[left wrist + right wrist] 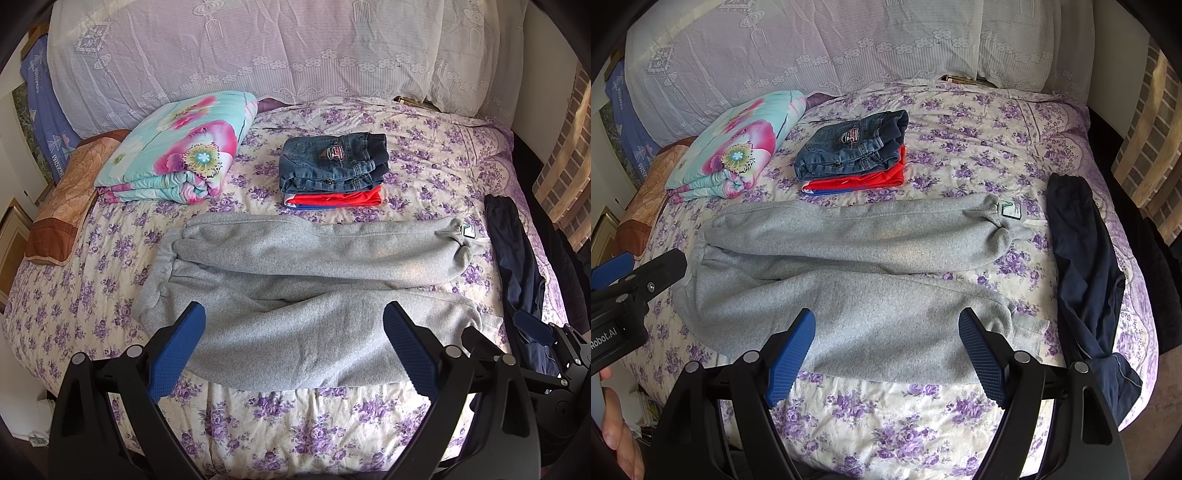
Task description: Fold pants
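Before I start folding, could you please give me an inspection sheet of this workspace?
Surface: floral bedsheet, flat.
Job's things: grey sweatpants spread unfolded, legs pointing right.
Clutter: folded jeans stacked on red garment; dark navy garment at right edge; folded floral quilt; brown pillow.
Grippers: left tool and right tool open, above the sweatpants' near edge.
Cables: nothing seen.
Surroundings: lace-covered headboard.

Far left: folded floral quilt (173, 151)
Far middle: folded jeans (332, 162) atop red garment (332, 199)
Right: dark navy garment (1086, 266)
Underneath: purple-flowered bedspread (295, 417)
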Demonstrator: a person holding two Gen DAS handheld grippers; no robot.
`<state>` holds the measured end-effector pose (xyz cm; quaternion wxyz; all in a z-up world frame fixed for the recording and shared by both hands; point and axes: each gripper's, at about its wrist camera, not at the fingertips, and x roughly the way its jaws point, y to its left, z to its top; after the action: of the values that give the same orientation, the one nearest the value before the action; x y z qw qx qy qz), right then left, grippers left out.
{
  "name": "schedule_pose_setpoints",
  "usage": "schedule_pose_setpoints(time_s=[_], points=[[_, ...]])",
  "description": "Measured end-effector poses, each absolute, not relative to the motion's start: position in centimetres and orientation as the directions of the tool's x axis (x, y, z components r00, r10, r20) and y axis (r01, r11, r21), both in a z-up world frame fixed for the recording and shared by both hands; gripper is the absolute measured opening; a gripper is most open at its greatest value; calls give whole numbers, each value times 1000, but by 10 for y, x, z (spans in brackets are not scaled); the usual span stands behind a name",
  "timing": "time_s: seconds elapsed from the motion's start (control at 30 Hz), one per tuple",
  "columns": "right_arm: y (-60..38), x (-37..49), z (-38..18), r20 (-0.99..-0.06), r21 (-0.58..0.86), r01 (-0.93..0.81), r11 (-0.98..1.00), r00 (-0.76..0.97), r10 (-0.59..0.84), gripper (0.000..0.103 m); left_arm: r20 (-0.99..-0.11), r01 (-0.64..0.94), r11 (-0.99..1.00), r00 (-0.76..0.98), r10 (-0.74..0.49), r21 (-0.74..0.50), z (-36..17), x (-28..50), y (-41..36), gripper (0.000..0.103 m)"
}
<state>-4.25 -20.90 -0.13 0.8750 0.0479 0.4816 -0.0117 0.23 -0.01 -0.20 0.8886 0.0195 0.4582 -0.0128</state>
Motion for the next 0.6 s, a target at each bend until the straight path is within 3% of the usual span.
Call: schedule_pose_setpoints(time_s=[0.47,0.6], points=[[-212,-43,-2,-845,74,67,995,534,27,81,-826,46,999,564,-14,14,-14,2,-1,94],[-212,-38,-12,-852,89,90,992,522,30,81,-904,-35,991,415,-102,-128,-55,22,39,94]])
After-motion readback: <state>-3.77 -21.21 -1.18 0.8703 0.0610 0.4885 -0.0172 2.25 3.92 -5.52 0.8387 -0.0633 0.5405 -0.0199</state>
